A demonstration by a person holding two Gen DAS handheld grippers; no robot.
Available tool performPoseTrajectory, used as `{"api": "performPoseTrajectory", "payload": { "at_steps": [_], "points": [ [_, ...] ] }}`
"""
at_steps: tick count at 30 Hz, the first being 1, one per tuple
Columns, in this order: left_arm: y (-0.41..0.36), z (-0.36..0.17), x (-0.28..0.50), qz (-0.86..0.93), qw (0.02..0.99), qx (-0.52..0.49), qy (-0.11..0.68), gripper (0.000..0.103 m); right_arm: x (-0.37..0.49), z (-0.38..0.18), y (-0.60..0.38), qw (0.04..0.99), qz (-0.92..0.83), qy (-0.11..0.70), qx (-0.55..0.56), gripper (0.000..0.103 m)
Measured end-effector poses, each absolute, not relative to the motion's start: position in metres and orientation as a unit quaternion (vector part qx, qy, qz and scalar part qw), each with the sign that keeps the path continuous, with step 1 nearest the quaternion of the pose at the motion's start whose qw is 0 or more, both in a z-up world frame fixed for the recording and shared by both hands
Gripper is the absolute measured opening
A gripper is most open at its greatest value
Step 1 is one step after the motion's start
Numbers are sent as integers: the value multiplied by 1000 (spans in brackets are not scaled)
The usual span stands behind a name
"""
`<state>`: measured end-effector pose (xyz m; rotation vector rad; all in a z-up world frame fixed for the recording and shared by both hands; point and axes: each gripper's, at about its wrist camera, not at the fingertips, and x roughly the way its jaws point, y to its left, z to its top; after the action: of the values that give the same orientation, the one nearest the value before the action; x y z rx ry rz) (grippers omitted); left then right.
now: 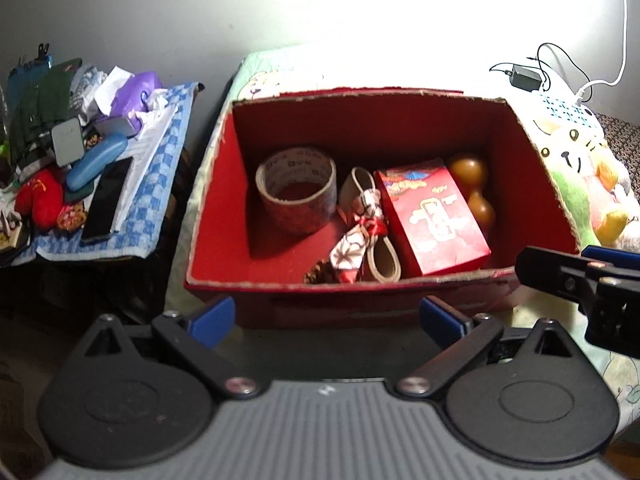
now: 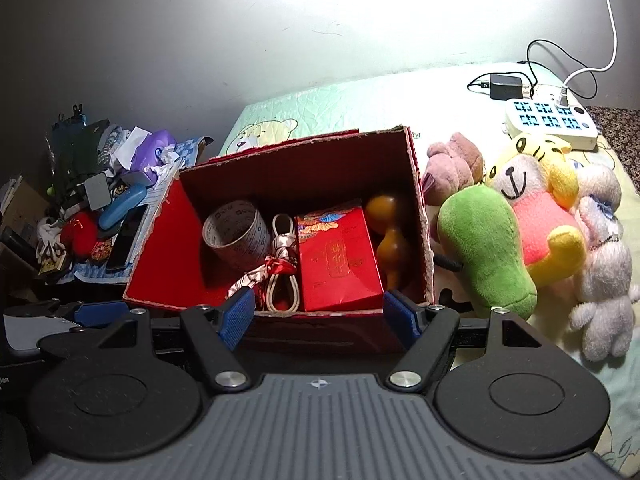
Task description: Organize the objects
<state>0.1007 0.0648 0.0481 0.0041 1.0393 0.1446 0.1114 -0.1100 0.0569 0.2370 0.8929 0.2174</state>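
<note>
Nearest to us, our left gripper (image 1: 326, 322) hangs with its blue-padded jaws spread wide and nothing between them, just short of the open red cardboard box (image 1: 400, 304). Our right gripper (image 2: 320, 314) sits the same way at the box's near wall, jaws fully apart and empty.

Inside the box, on its red floor, lie a brown pine cone (image 1: 320, 273), a cream looped strap tied with a red-and-white patterned ribbon (image 1: 366, 222), a red printed paper packet (image 1: 434, 216), a roll of printed packing tape (image 1: 297, 188) standing on its side, and a glossy brown gourd (image 1: 474, 190) against the right wall.

Right of the box, plush toys rest on the pale bedsheet: a green plush (image 2: 486, 246) and a yellow tiger plush (image 2: 536, 188). Farther back lies a white power strip (image 2: 550, 122).
</note>
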Motion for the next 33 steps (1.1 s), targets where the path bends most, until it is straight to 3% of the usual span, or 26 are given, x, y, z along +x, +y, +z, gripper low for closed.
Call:
{"api": "performPoseTrajectory", "payload": {
  "at_steps": [33],
  "points": [
    [89,23,171,67,871,13,487,99,185,30,-101,890,60,441,101,74]
  ]
}}
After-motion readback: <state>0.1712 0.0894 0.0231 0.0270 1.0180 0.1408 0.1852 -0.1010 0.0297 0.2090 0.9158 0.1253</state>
